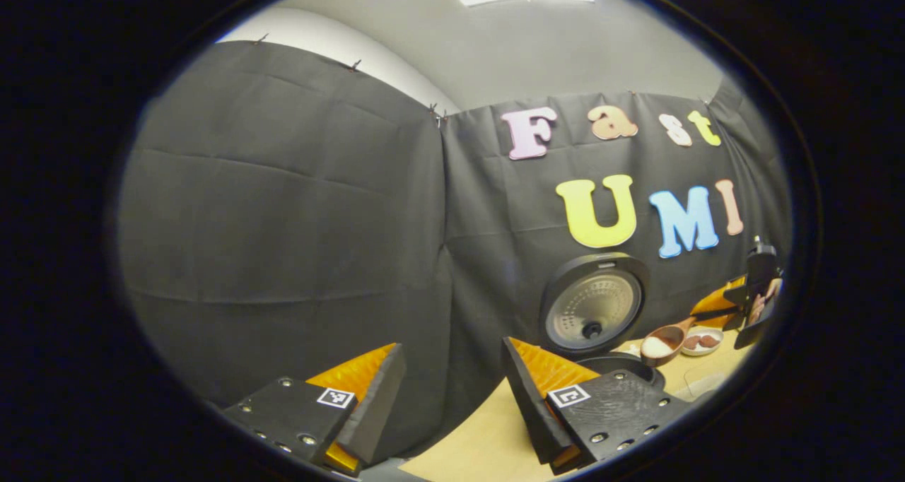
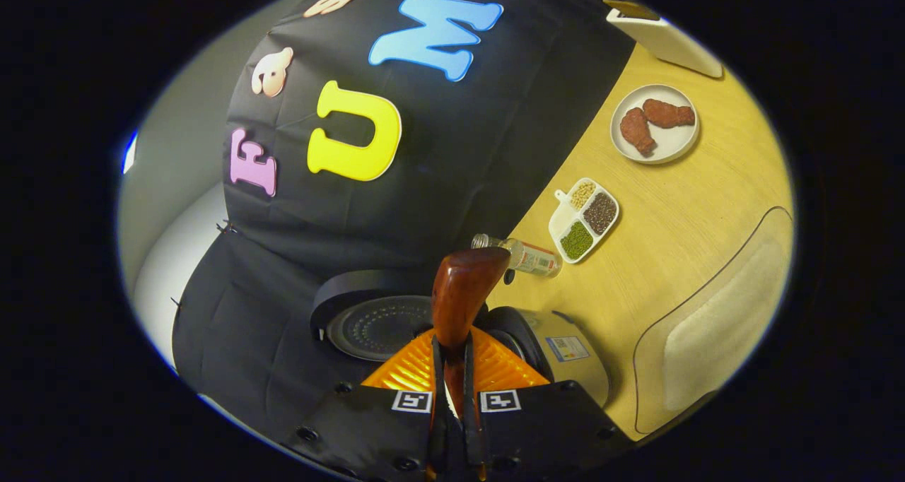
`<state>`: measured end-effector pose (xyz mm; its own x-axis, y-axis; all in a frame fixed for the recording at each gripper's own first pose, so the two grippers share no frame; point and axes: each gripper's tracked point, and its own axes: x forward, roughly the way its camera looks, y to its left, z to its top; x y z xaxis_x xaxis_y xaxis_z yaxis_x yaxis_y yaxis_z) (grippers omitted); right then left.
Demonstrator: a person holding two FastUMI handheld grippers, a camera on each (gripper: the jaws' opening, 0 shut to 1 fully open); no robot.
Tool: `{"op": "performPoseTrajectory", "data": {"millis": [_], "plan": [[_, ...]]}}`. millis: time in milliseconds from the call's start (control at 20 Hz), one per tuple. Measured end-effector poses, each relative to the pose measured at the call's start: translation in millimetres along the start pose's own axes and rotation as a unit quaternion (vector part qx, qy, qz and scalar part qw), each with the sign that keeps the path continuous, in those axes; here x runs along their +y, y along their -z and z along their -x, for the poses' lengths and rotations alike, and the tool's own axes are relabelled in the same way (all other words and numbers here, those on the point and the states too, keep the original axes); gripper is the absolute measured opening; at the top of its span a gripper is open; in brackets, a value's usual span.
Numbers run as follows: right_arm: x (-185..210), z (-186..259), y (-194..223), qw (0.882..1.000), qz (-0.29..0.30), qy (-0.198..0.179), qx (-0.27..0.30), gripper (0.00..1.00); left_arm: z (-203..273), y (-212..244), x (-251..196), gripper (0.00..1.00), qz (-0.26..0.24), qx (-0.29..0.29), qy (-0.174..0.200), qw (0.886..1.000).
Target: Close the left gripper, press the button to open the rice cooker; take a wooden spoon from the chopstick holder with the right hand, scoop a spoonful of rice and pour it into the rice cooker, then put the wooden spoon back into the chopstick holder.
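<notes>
Fingers of the right gripper (image 2: 452,397) press from both sides on the handle of the wooden spoon (image 2: 463,291), nearest the right gripper view. Spoon bowl sits above the open rice cooker (image 2: 558,348), whose raised lid (image 2: 375,326) stands to the left against the booth wall. Beyond the cooker on the wooden table (image 2: 672,213): a small bottle (image 2: 523,254) lying on its side, then a divided dish (image 2: 585,218) of grains, then a plate (image 2: 655,124) with two brown pieces (far right). In the left gripper view, the left gripper (image 1: 445,404) stands wide apart, holding nothing; past it the cooker lid is upright and the spoon carries white rice (image 1: 656,348) beside the pot
</notes>
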<state>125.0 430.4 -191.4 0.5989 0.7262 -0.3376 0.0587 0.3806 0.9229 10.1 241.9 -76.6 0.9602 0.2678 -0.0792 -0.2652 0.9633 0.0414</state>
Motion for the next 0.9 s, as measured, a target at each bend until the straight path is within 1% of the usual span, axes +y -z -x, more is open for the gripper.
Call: {"op": "performPoseTrajectory", "data": {"millis": [250,400,550,750,900], "plan": [[1.3,-33.9,37.5,0.999,0.044,0.013,0.025,0.11,3.2,9.7,24.0,0.83,0.000,0.011,-0.022,1.000],[-6.0,-49.9,54.8,0.995,0.092,0.028,0.038,0.10,3.2,14.8,33.2,0.84,-0.001,0.016,-0.030,0.999],[-7.4,-59.7,73.7,0.989,0.132,0.033,0.051,0.11,2.2,23.5,40.2,0.84,0.000,0.023,-0.037,0.999],[-8.5,-76.6,89.4,0.980,0.183,0.041,0.065,0.11,-2.0,29.7,43.3,0.84,0.004,0.028,-0.040,0.999],[-12.0,-81.0,97.8,0.967,0.239,0.049,0.069,0.11,-2.3,34.3,43.6,0.84,0.004,0.031,-0.041,0.999]]}}
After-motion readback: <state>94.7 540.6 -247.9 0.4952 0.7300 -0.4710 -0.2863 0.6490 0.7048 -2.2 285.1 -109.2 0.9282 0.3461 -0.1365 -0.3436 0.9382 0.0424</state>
